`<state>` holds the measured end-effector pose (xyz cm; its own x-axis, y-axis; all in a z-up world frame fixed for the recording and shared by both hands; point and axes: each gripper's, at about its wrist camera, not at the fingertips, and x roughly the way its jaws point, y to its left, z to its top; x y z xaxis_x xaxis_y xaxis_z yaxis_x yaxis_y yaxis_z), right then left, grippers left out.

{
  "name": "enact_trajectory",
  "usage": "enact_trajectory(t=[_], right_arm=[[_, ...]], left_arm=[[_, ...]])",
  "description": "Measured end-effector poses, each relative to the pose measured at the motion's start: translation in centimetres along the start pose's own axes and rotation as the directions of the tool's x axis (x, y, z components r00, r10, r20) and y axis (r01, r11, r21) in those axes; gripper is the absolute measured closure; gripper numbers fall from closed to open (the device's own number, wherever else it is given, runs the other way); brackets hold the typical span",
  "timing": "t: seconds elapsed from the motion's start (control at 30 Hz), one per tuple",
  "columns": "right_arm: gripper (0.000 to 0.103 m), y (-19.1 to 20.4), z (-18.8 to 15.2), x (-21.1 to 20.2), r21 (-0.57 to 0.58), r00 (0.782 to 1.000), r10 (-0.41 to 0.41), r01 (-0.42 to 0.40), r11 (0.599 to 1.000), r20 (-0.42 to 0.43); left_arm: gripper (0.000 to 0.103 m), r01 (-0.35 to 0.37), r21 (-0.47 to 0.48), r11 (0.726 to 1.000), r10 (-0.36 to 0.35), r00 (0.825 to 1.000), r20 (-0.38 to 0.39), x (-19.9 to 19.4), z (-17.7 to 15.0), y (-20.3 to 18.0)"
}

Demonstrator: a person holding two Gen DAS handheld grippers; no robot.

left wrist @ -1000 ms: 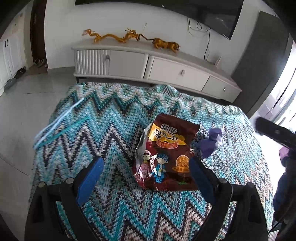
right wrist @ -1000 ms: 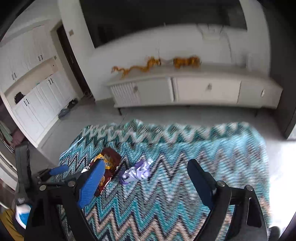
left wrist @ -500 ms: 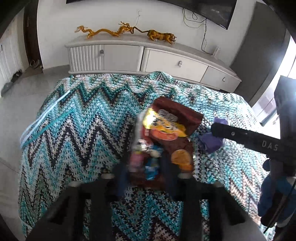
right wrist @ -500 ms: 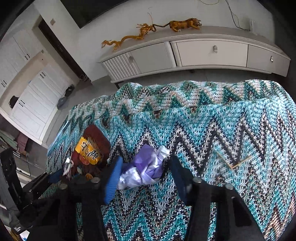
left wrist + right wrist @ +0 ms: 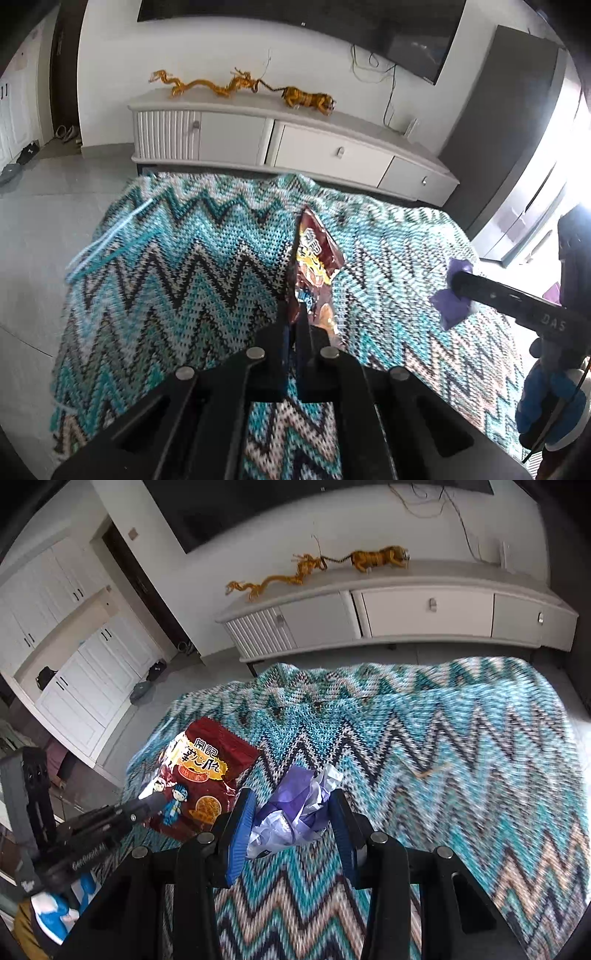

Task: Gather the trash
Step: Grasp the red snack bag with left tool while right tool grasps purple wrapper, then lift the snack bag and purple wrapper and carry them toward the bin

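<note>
Left wrist view: left tongs [image 5: 294, 334] pressed together, pinching snack bag [image 5: 314, 273] by its near edge, bag stood on edge for lifting off zigzag blanket [image 5: 177, 273].
Right wrist view: right tongs [image 5: 291, 825] clamped around crumpled purple wrapper [image 5: 295, 808], ready for lifting.
Farther: white cabinet [image 5: 406, 616], untouched.

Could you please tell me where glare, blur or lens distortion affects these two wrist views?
Left wrist view: the window side is blown out white, and the zigzag blanket smears at its left edge. Right wrist view: the blanket blurs on the right, while the purple wrapper stays fairly sharp. Both views: the fisheye bends the TV cabinet and darkens the corners.
</note>
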<state>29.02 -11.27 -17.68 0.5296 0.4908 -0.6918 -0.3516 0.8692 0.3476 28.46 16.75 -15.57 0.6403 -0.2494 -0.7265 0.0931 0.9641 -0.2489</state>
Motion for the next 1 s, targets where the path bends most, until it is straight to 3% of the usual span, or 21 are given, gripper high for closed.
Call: enact_trajectory(t=[0.33, 0.57, 0.77, 1.0], right_arm=[[0.064, 2.0, -1.5, -8.8, -0.074, 0.995, -0.006, 0.013, 0.997, 0.103], [0.064, 3.2, -3.9, -15.7, -0.121, 0.981, -0.026, 0.05, 0.991, 0.192], [0.064, 2.7, -5.9, -22.4, -0.114, 0.952, -0.065, 0.103, 0.988, 0.298], [0.064, -0.5, -8.5, -30.4, -0.049, 0.899, -0.157, 0.194, 0.98, 0.409]], left_arm=[[0.102, -0.002, 0.024, 1.0, 0.0, 0.995, 0.095, -6.8, -0.1, -1.5], [0.102, 0.004, 0.063, 0.998, -0.016, 0.983, 0.182, -12.7, -0.4, -3.9], [0.102, 0.028, 0.119, 0.993, -0.058, 0.965, 0.257, -17.6, -0.5, -7.4], [0.102, 0.101, 0.198, 0.975, -0.155, 0.947, 0.28, -20.3, -0.5, -13.2]])
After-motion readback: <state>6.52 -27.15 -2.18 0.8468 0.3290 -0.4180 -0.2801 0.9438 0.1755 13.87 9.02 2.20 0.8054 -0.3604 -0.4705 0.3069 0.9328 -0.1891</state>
